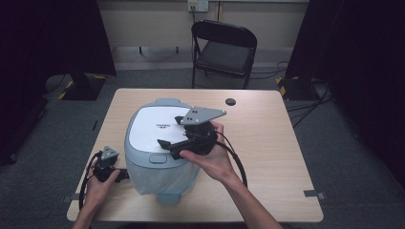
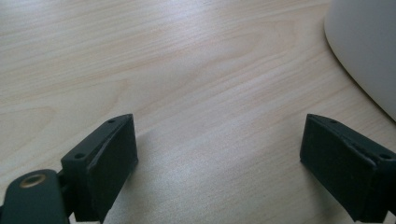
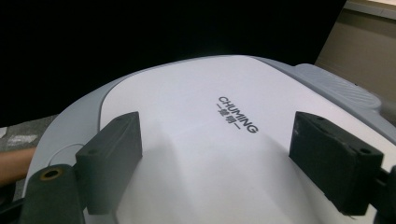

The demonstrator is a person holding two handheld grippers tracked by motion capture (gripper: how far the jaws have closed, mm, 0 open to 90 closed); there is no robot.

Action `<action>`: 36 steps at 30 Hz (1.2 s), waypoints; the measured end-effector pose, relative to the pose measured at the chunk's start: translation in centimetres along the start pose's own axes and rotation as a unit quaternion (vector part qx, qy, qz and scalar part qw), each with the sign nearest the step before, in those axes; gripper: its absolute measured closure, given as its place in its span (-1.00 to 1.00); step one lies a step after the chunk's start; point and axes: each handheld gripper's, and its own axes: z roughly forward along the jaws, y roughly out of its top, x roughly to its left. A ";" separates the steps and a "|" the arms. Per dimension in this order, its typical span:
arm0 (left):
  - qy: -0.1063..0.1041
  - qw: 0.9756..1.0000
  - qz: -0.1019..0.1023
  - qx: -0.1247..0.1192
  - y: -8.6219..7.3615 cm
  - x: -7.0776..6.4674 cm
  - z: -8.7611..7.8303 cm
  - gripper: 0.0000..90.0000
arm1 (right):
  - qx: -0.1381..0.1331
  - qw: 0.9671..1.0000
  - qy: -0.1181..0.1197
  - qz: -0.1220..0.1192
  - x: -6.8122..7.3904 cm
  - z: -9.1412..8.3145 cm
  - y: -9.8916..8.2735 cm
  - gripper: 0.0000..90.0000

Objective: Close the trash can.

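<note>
We are holding the right hand-held gripper (image 1: pixel 174 145), jaws apart and empty, over the closed white lid of the rice cooker (image 1: pixel 155 129) at the frame's centre; best to lower squarely toward the latch button (image 1: pixel 158 159). The left hand-held gripper (image 1: pixel 119 175), also apart, is resting on the surface (image 1: pixel 267 143) at lower left, just beside the cooker's wall. A small black disc (image 1: pixel 231 101) and a folding chair (image 1: pixel 223 47) are lying well apart above.

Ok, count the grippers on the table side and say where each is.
2. The left gripper sits low by the table's near-left corner, beside the cooker, jaws open. The right gripper hangs over the cooker's white lid, jaws open.
</note>
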 end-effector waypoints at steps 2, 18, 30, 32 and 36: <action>0.001 1.000 0.001 0.000 0.0 0.0 0.0 -0.77 | -0.003 1.000 -0.001 0.007 -0.4 -0.1 0.0 -0.64; 0.000 1.000 0.000 0.000 0.0 0.0 0.0 -0.77 | -0.016 0.997 -0.056 0.052 -3.8 -2.7 -0.5 -0.63; 0.002 1.000 0.000 0.001 -0.1 0.0 -0.1 -0.77 | -0.012 0.991 -0.116 0.072 -6.2 -5.7 -2.2 -0.56; 0.003 1.000 0.000 0.001 -0.1 0.0 -0.1 -0.77 | -0.015 0.989 -0.119 0.086 -6.6 -6.1 -2.9 -0.56; 0.003 1.000 -0.001 0.000 -0.1 0.0 -0.1 -0.77 | -0.012 0.985 -0.141 0.101 -7.3 -7.0 -4.5 -0.57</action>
